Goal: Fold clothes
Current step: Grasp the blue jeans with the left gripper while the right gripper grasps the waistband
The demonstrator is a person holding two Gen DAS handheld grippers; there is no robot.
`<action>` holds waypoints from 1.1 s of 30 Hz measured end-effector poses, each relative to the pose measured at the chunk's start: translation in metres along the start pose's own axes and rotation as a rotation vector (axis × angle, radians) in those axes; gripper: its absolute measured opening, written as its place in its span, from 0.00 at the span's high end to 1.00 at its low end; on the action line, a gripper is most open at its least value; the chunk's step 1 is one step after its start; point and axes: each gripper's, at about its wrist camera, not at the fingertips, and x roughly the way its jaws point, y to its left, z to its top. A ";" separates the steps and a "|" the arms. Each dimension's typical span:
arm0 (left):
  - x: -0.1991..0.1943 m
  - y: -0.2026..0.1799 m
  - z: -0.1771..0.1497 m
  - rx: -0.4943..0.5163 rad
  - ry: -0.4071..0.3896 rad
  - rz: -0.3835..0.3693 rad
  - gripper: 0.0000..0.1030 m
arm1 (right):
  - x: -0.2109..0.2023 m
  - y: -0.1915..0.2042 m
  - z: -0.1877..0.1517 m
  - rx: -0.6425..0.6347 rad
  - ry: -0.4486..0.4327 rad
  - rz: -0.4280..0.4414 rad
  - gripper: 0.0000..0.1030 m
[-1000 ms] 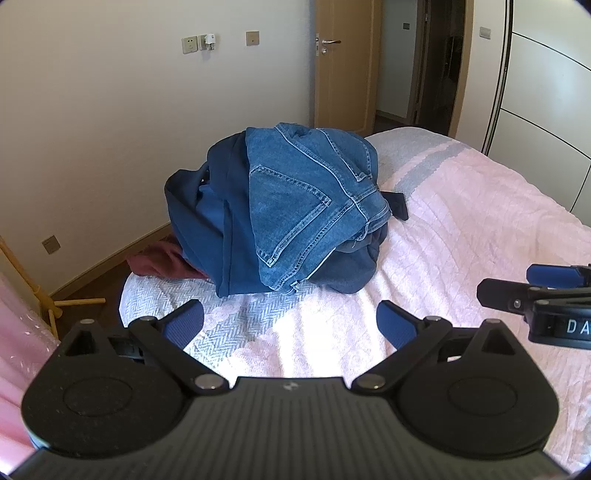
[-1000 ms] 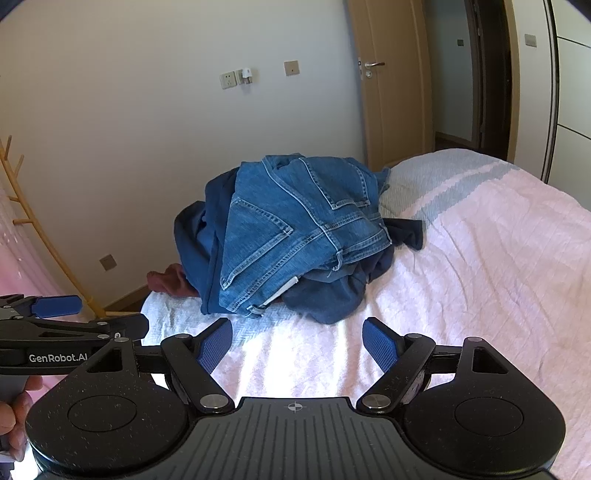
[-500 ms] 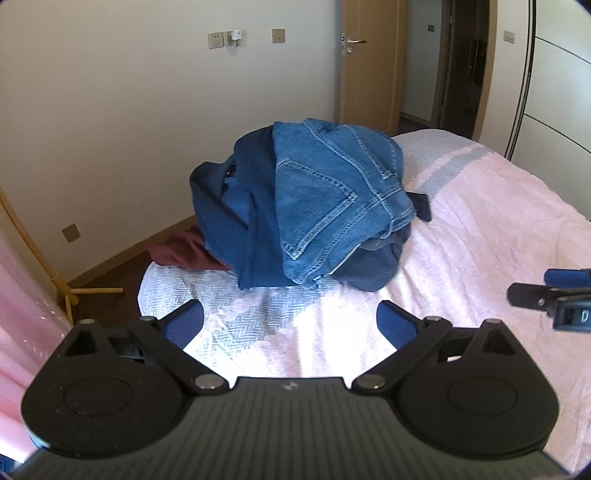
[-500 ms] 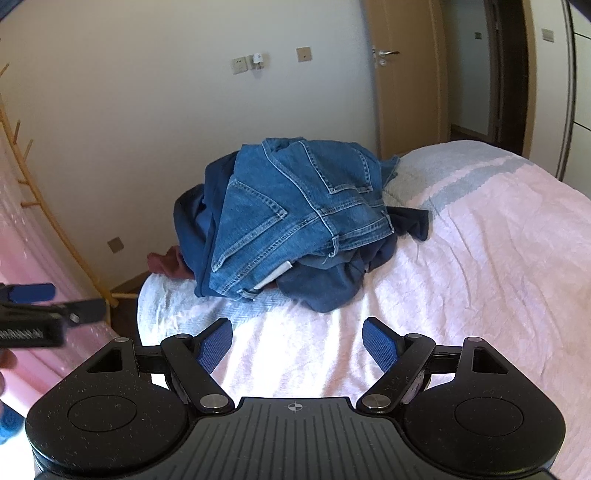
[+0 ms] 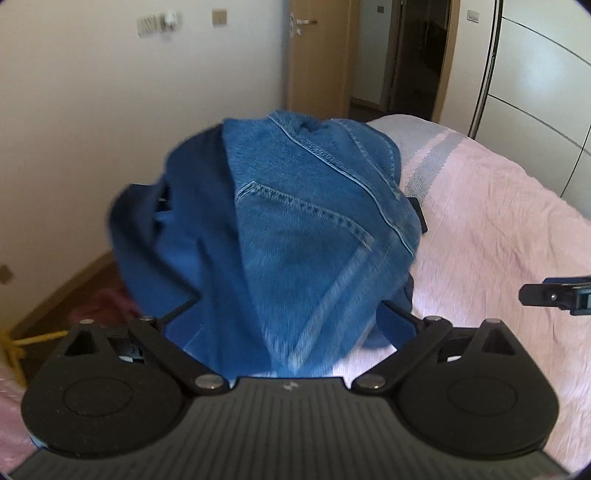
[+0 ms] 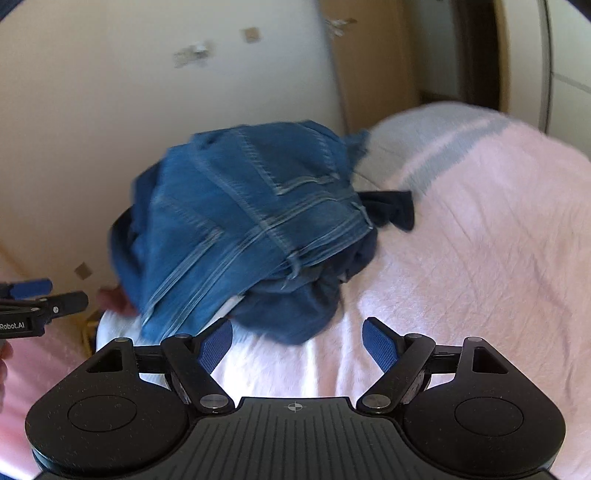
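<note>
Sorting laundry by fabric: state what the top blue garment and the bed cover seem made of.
Top blue garment: apparently denim, matte, with pale contrast stitching and a patch pocket. Bed cover: probably light woven cotton, matte pink, finely crinkled; blur leaves the weave uncertain.

A home bedroom: pink-covered bed (image 5: pixel 498 229), wooden door (image 5: pixel 317 55), wall sockets (image 5: pixel 159 24), wardrobe panels (image 5: pixel 546 92).

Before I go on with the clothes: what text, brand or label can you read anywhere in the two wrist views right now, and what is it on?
"Robot.AI": white print on the black body of the left tongs, at the left edge of the right wrist view. The start of the word is cut off by the picture's edge.

Nothing else can be read. The jeans show stitching but no legible tag. The wall plates are blurred and show no lettering. The right tongs show no print in the left wrist view.
</note>
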 end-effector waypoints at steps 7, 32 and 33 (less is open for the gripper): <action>0.088 0.016 0.026 0.048 0.077 -0.133 0.05 | 0.095 -0.047 0.054 0.201 -0.045 0.047 0.22; 0.103 0.009 0.034 0.155 0.069 -0.174 0.60 | 0.157 -0.112 0.077 0.604 -0.073 0.365 1.00; 0.099 0.008 0.034 0.168 0.057 -0.176 0.64 | 0.149 -0.108 0.081 0.587 -0.090 0.375 1.00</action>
